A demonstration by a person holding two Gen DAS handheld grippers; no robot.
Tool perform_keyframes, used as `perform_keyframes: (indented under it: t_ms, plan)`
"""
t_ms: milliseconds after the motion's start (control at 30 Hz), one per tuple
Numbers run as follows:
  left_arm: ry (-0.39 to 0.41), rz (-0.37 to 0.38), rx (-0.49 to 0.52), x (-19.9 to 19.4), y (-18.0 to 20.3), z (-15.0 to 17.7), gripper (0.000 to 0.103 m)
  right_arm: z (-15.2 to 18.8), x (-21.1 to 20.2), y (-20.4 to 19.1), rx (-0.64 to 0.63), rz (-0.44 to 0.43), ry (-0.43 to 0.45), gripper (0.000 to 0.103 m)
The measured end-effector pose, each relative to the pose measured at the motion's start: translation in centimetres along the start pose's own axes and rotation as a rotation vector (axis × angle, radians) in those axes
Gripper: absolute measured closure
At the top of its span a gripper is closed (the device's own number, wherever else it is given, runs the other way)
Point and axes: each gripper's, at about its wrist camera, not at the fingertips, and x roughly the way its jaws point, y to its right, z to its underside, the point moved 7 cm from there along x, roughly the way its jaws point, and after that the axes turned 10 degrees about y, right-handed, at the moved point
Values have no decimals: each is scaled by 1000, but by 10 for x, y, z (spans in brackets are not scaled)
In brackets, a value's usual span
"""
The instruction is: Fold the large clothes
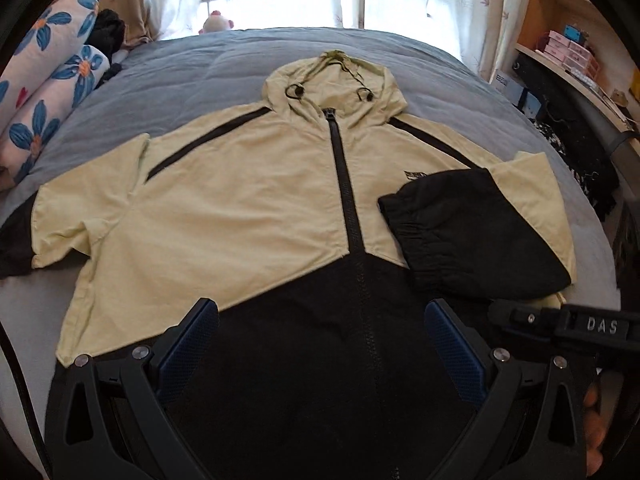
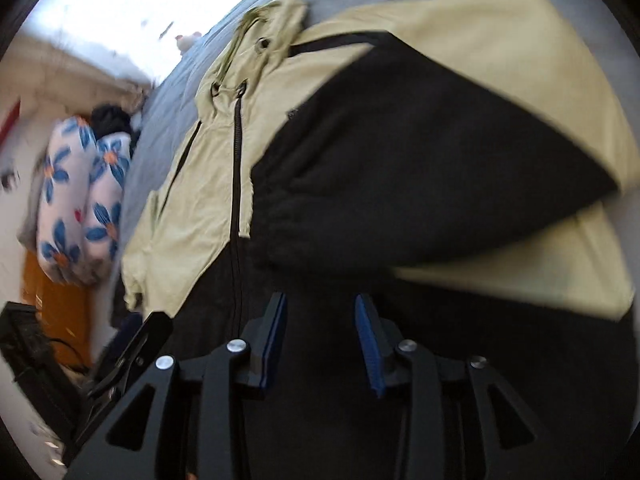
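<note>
Yellow-black hooded jacket (image 1: 248, 208) flat, zipped; one sleeve (image 1: 472, 232) folded inward.

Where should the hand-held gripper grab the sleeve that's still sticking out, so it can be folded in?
Grab the left sleeve at its black cuff end, coming in from the outer bed side. That end lies flat and free, so it can swing over the jacket like the folded right sleeve.
</note>
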Motion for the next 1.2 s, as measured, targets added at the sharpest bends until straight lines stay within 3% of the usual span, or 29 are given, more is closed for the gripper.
perform_keyframes:
  t_ms: [167, 300, 400, 500, 633, 767, 800, 833, 867, 933, 1033, 1200]
  plan:
    - [-29, 156, -73, 10, 16, 2, 1, 21, -19, 25, 87, -20, 67, 65]
    - [-109, 268, -179, 30, 28, 3, 12, 31, -30, 45, 156, -34, 109, 65]
    - [-146, 322, -251, 45, 37, 1, 13, 38, -31, 54, 185, -61, 102, 65]
    - [-171, 352, -283, 58, 48, -2, 14, 39, -31, 54, 172, -61, 108, 65]
    - [-220, 350, -287, 81, 64, -1, 31, 41, -30, 49, 117, -36, 123, 65]
    - [-248, 326, -268, 98, 80, 0, 35, 45, -30, 46, 66, -17, 137, 65]
    - [-236, 315, -249, 100, 85, -3, 44, 46, -30, 45, 54, -12, 139, 65]
    - [-226, 300, -221, 101, 88, -6, 67, 47, -29, 44, 46, -8, 140, 65]
    - [-218, 286, -173, 103, 93, -9, 72, 47, -29, 43, 34, -1, 142, 65]
    - [-195, 246, -93, 102, 102, -17, 78, 47, -29, 42, 22, 5, 145, 65]
    - [-96, 204, 42, 82, 115, -42, 89, 48, -28, 42, 11, 10, 148, 65]
    - [136, 139, 171, 24, 114, -102, 91, 53, -30, 40, -34, 37, 154, 65]
